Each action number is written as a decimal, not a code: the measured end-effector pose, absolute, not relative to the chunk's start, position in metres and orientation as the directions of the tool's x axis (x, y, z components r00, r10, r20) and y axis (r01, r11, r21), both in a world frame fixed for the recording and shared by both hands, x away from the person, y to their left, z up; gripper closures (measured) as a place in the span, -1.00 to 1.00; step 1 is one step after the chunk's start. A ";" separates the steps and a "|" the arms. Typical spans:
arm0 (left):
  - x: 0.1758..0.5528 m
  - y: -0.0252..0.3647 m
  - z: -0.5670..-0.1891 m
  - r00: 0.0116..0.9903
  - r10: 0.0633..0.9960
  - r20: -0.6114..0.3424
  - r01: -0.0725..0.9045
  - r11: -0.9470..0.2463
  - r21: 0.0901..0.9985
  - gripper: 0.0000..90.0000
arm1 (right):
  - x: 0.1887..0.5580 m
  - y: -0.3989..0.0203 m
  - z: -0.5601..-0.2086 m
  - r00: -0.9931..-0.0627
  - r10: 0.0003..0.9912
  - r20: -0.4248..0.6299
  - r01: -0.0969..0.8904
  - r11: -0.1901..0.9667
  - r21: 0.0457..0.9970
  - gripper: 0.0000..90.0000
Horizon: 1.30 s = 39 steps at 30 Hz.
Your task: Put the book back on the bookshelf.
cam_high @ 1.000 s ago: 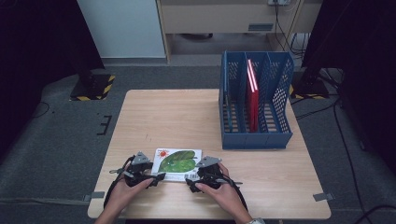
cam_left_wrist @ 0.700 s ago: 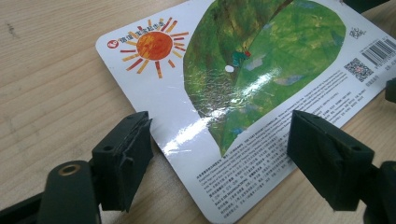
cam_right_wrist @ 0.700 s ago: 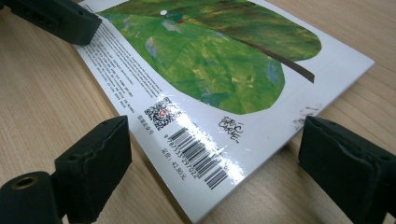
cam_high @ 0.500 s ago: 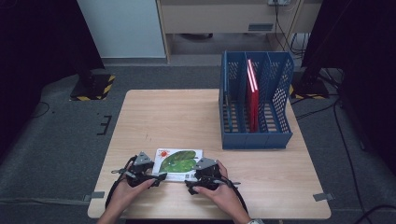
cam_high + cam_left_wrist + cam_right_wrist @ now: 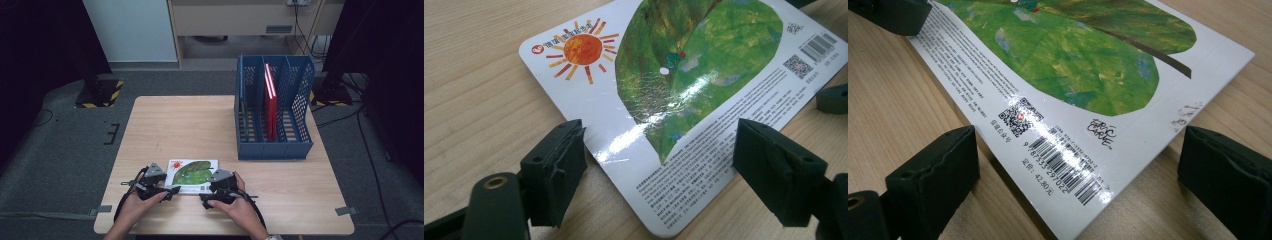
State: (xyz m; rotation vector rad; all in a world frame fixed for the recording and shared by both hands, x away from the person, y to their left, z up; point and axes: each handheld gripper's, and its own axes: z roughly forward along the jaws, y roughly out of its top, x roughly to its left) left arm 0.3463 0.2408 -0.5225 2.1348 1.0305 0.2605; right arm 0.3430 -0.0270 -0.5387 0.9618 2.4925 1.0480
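Wooden table (image 5: 200, 125) on grey carpet (image 5: 65, 145), dark surroundings.

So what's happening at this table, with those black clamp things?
A person holds a two-jaw gripper in each hand over a picture book lying flat near the table's front edge. The left gripper and the right gripper each straddle a near corner of it, jaws open; the right's have just been opening. Farther back stands a blue file rack with a red book upright inside.

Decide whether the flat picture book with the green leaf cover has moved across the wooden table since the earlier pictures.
No. The picture book lies equally far from the blue file rack.
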 end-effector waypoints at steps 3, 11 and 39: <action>0.348 0.243 -0.519 0.653 0.749 -0.110 0.580 -0.402 0.709 -0.63 | 0.343 -0.026 -0.539 -0.742 0.670 0.004 0.473 0.520 0.711 -0.94; 0.373 0.257 -0.506 0.650 0.748 -0.132 0.578 -0.374 0.725 -0.69 | 0.342 -0.024 -0.539 -0.732 0.681 0.003 0.483 0.516 0.707 -0.94; 0.437 0.251 -0.515 0.732 0.669 -0.126 0.572 -0.504 0.647 -0.46 | 0.322 -0.026 -0.538 -0.715 0.699 0.005 0.489 0.494 0.719 -0.82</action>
